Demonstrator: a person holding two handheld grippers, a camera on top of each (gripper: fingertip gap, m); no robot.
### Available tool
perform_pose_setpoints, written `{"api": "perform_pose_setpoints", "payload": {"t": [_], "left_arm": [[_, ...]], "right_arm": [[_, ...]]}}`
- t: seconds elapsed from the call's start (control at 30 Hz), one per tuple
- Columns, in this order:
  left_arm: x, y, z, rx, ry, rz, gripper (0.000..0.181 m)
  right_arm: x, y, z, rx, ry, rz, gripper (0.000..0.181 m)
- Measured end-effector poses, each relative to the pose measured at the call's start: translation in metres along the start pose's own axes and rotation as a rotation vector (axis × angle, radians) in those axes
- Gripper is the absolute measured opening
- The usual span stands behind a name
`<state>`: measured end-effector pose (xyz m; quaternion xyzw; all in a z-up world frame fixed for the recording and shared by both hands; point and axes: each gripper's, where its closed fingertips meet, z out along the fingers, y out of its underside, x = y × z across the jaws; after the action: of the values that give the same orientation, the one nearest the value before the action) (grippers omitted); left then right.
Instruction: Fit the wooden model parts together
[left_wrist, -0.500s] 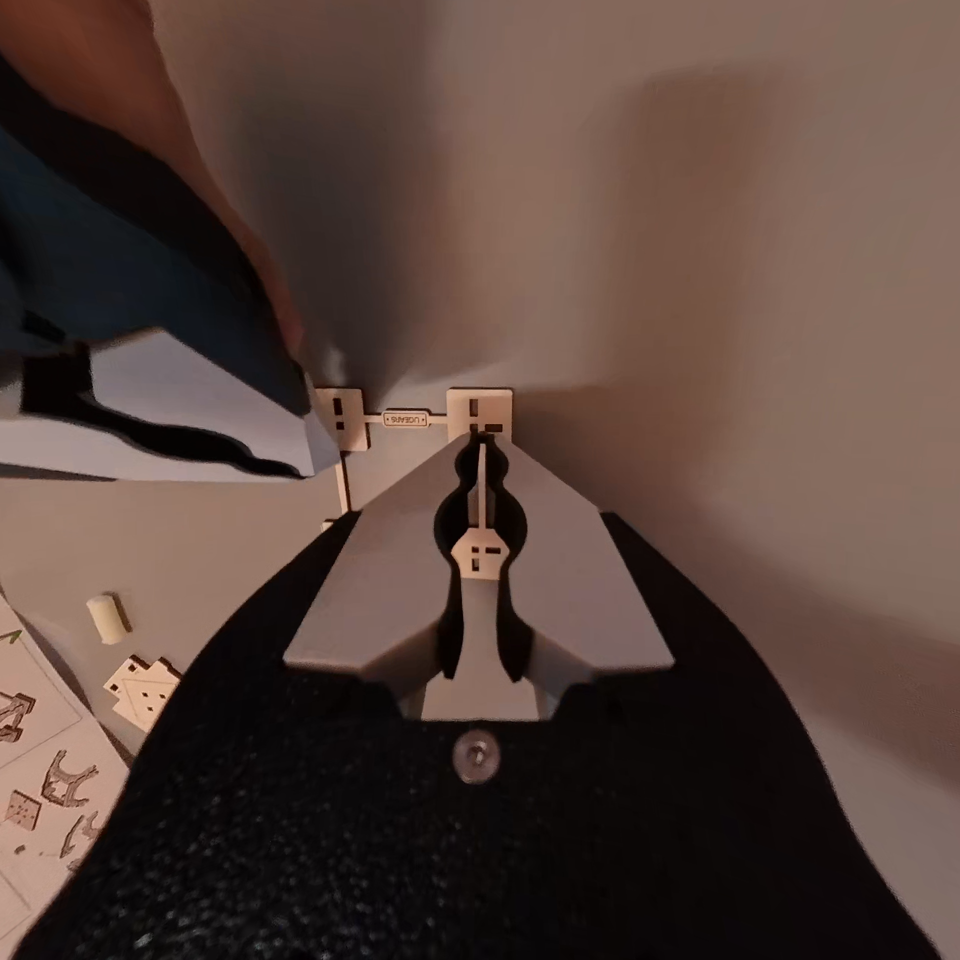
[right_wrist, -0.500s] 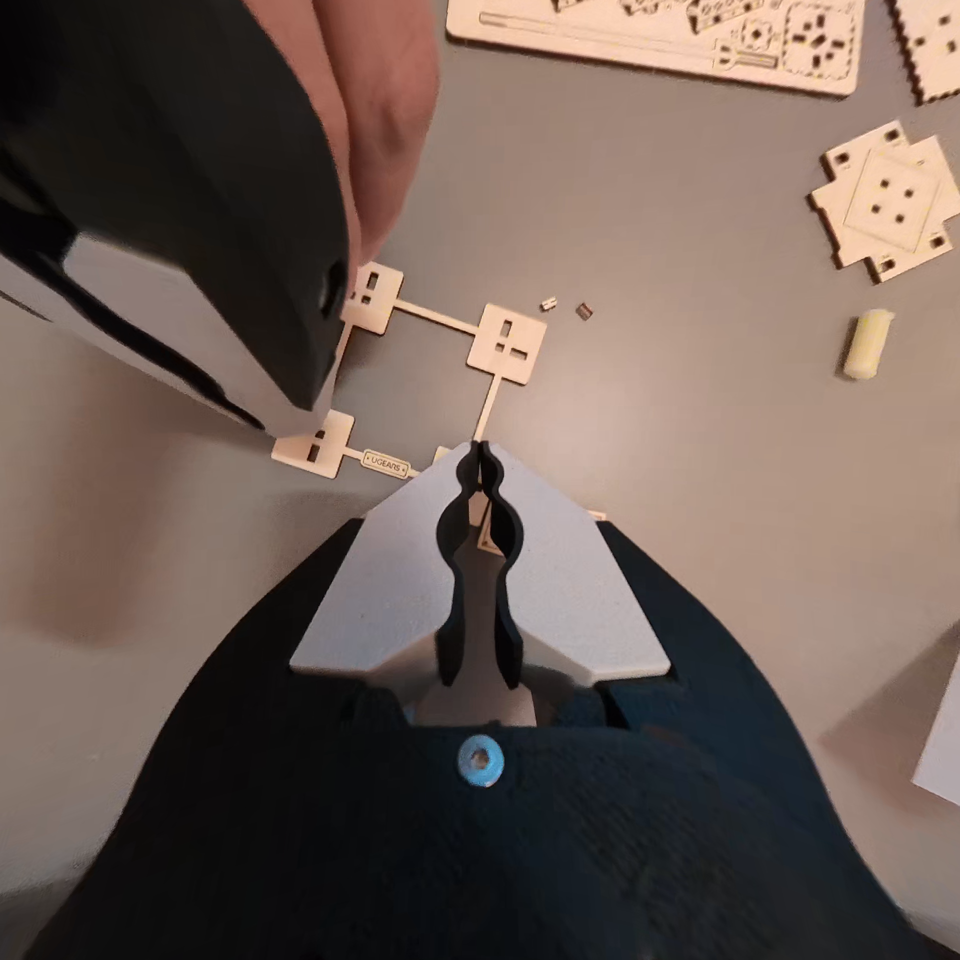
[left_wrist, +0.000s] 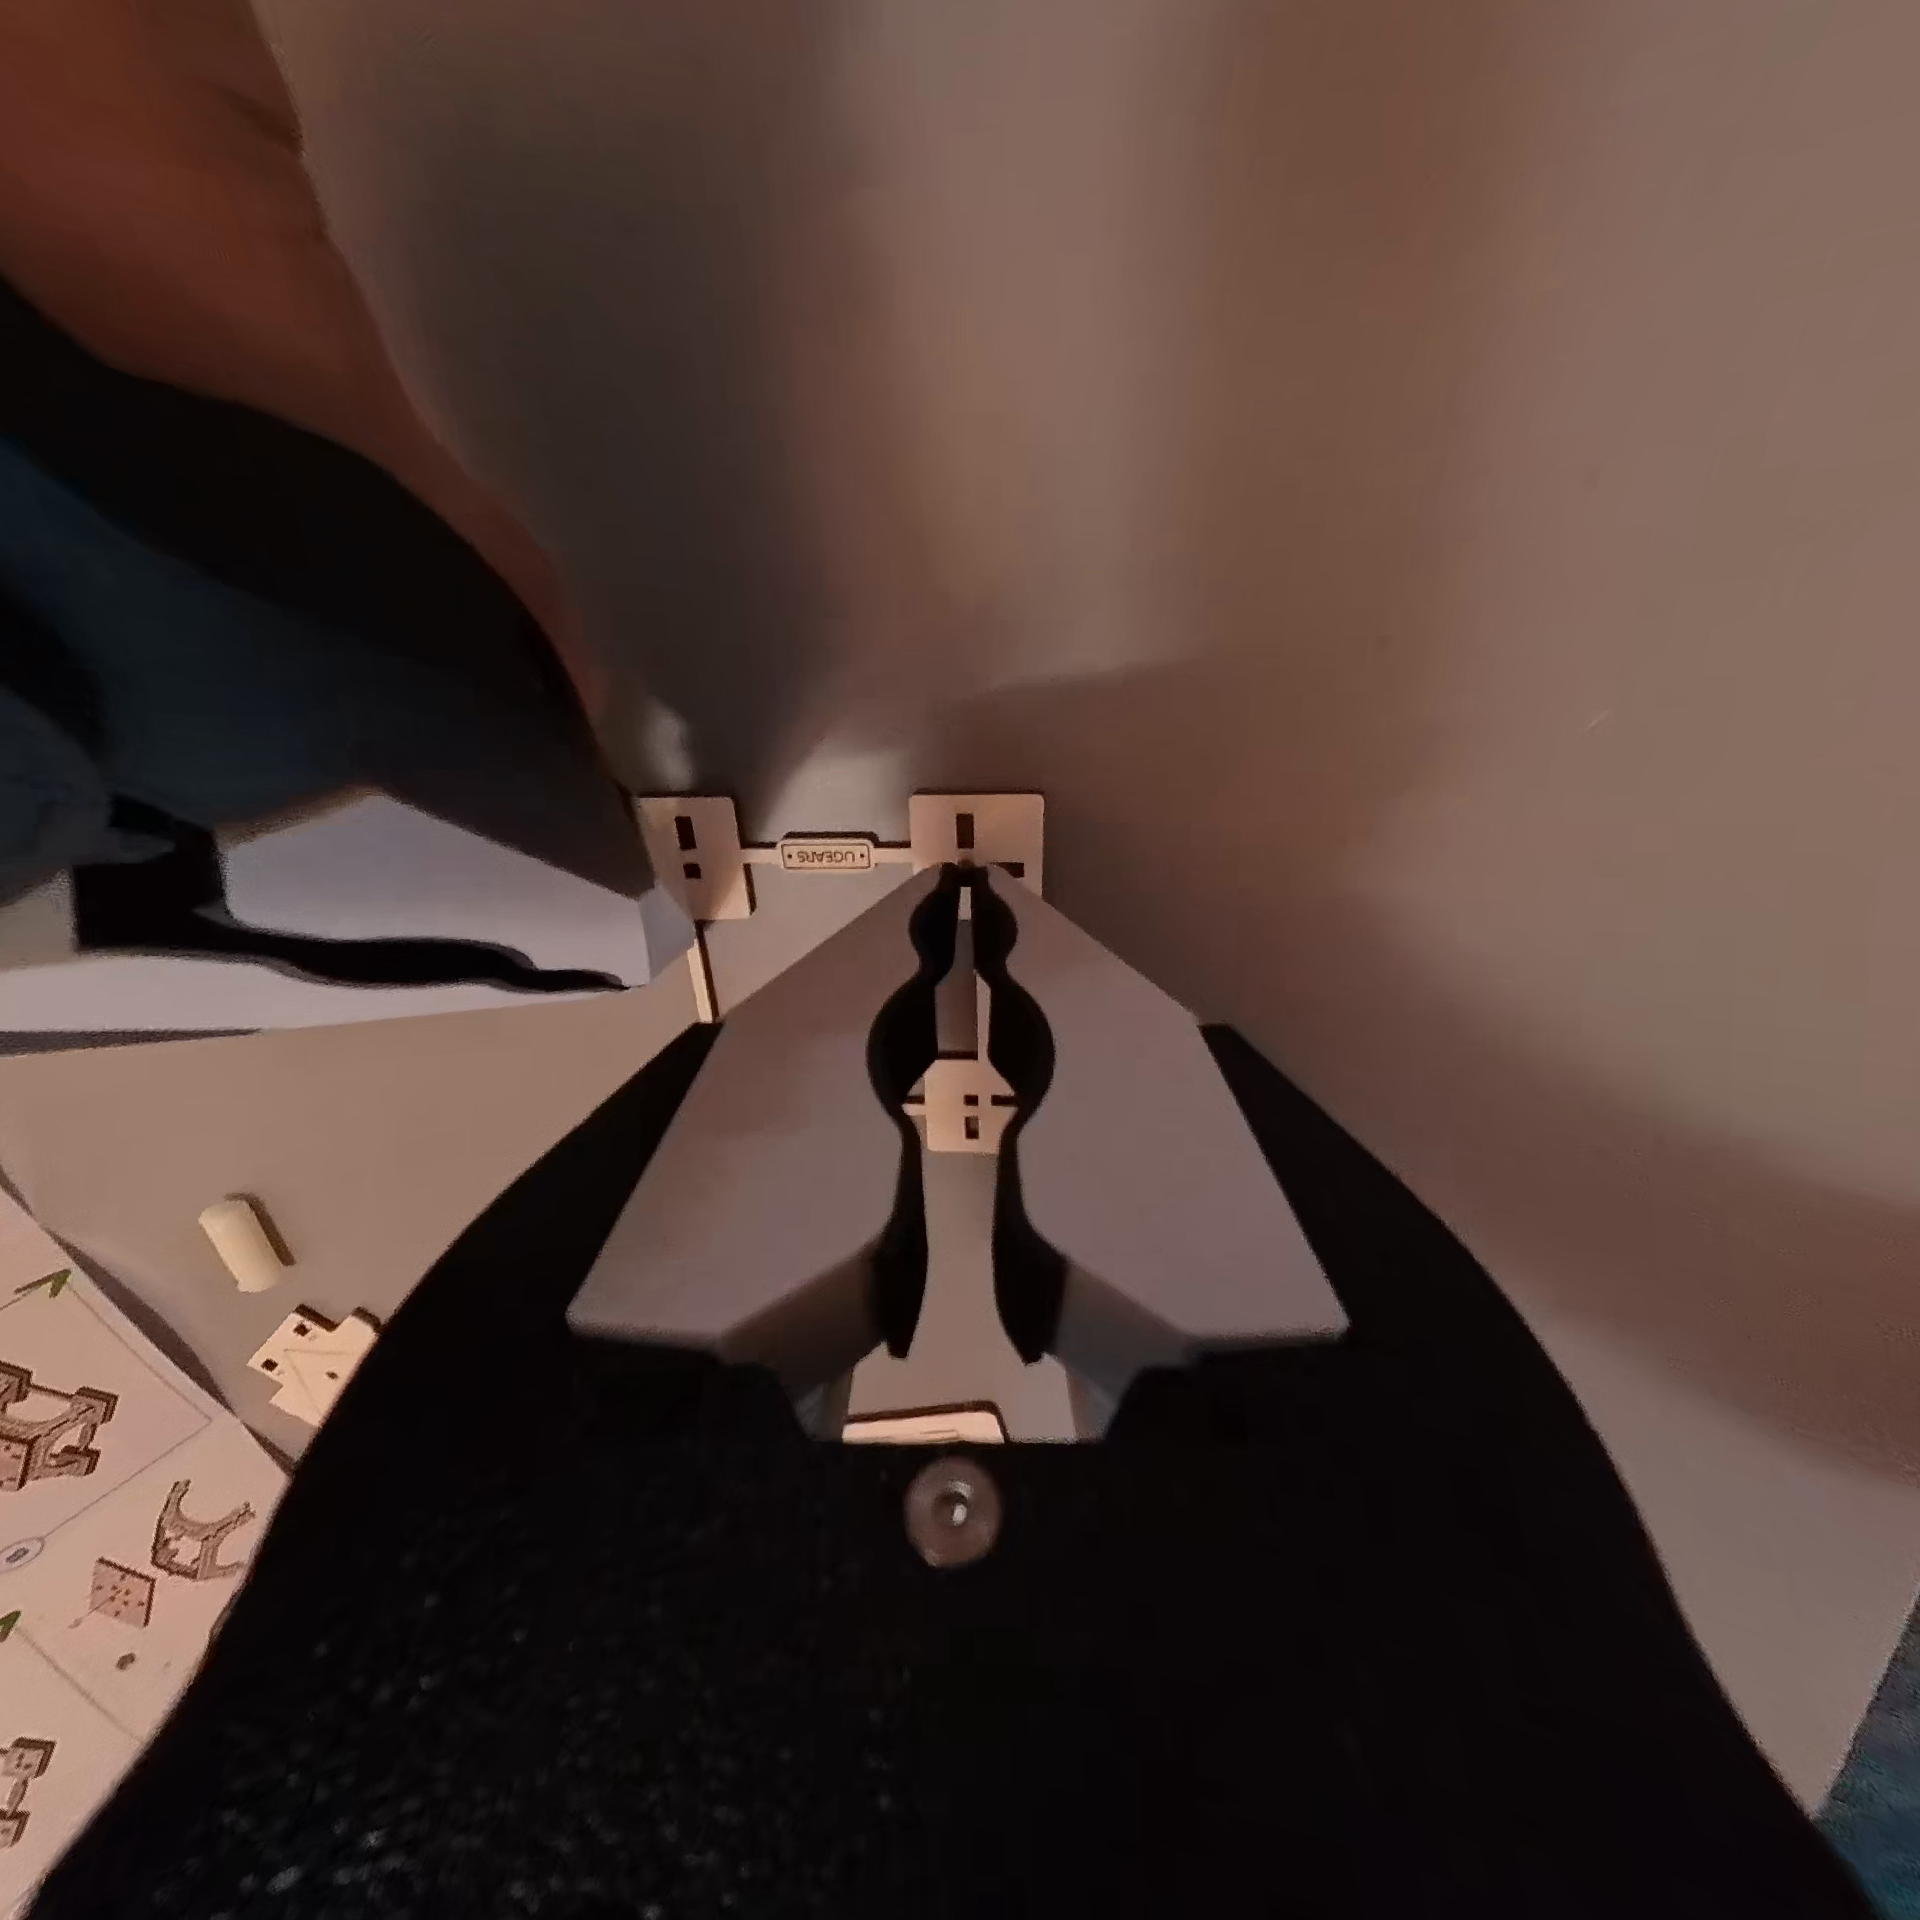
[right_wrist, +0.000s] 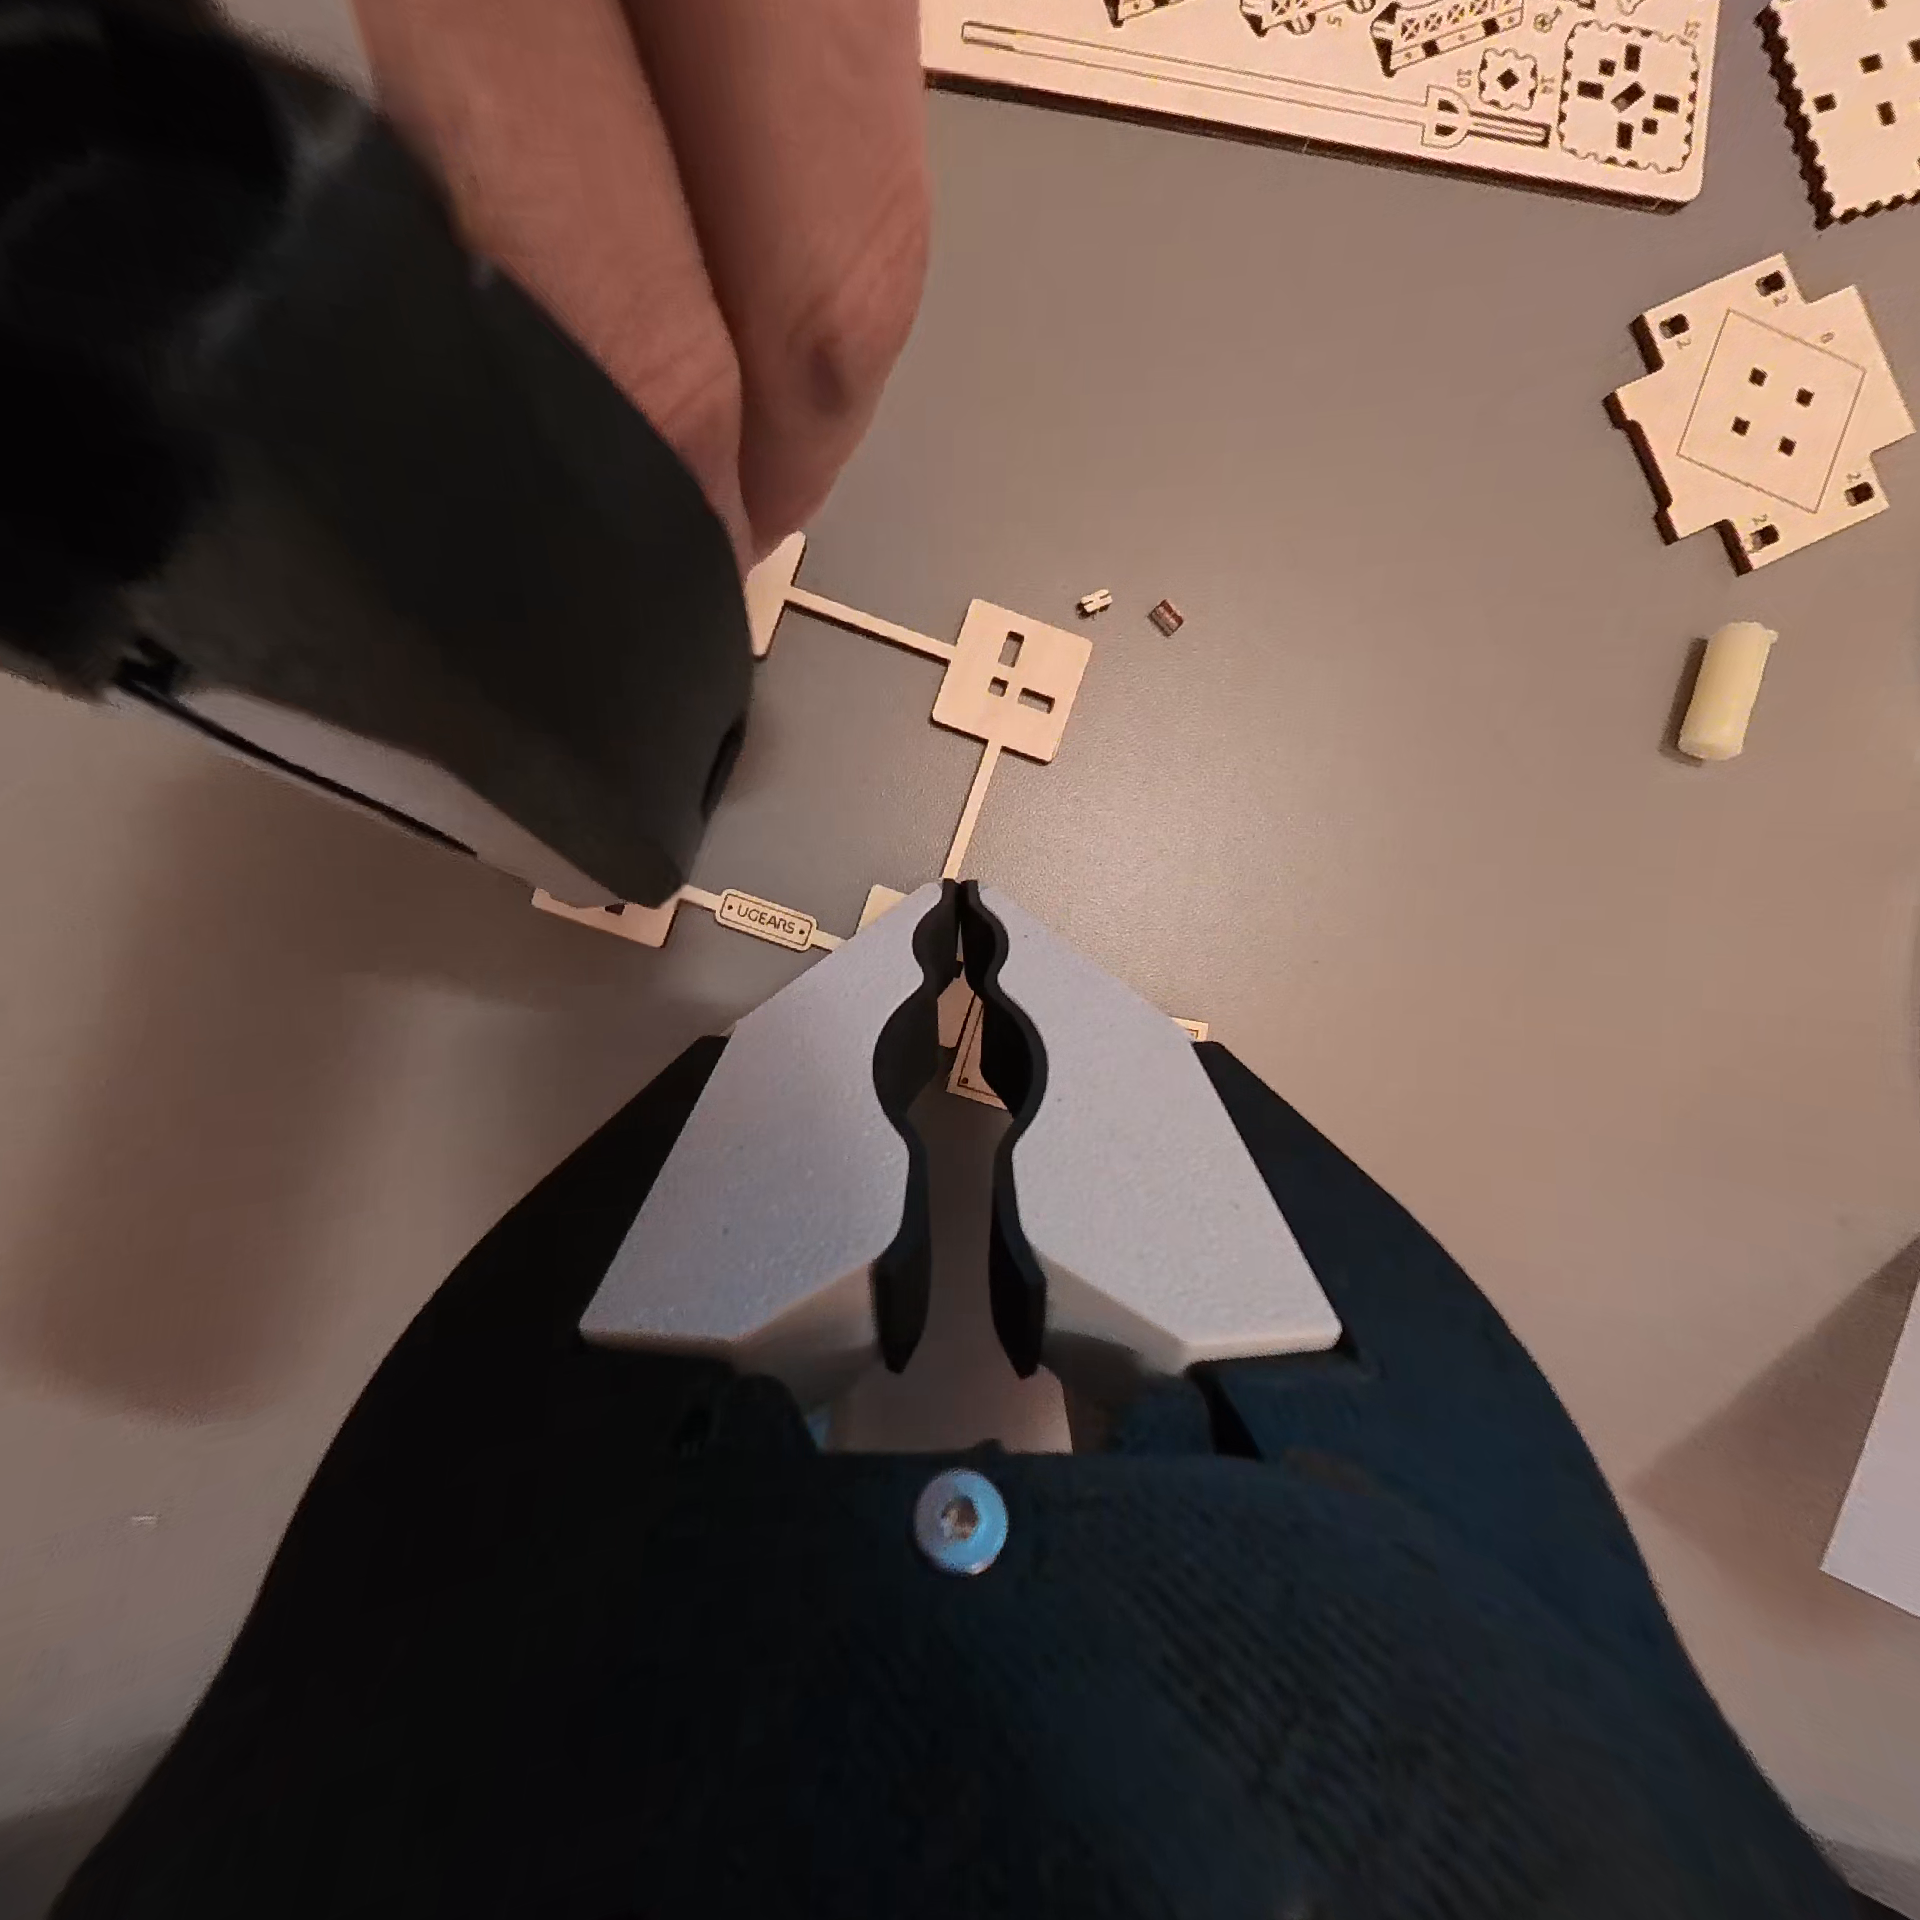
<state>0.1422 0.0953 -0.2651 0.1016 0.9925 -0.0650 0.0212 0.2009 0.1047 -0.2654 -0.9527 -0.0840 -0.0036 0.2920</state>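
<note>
Holds the right hand-held gripper (right_wrist: 951, 904), narrowed almost shut, at one corner square of the wooden frame (right_wrist: 1013, 665), flat on the table (right_wrist: 1351, 831). Keeps the left hand-held gripper (left_wrist: 961, 878), equally narrow, at the neighbouring corner along the labelled bar. Cannot tell whether either pinches wood.

Surface (right_wrist: 1351, 831): plain grey, matte — it carries everything in view.
Pale cylinder (right_wrist: 1725, 689): a short cream-coloured stub lying on its side on the surface, well apart from the other items; also seen at the left of the left wrist view (left_wrist: 244, 1242).
Printed sheet (left_wrist: 73, 1538): white paper with drawings, flat at the lower left — partly cut off by the frame.
White paper corner (right_wrist: 1886, 1455): at the right edge.
</note>
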Motion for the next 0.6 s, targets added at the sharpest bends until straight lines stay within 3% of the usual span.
{"api": "perform_pose_setpoints", "payload": {"t": [0.6], "left_arm": [[0.0006,0.0039,0.0010,-0.171,0.042,-0.032,0.000]], "right_arm": [[0.0000,-0.0003,0.0002,0.003,0.004,-0.016,0.000]]}}
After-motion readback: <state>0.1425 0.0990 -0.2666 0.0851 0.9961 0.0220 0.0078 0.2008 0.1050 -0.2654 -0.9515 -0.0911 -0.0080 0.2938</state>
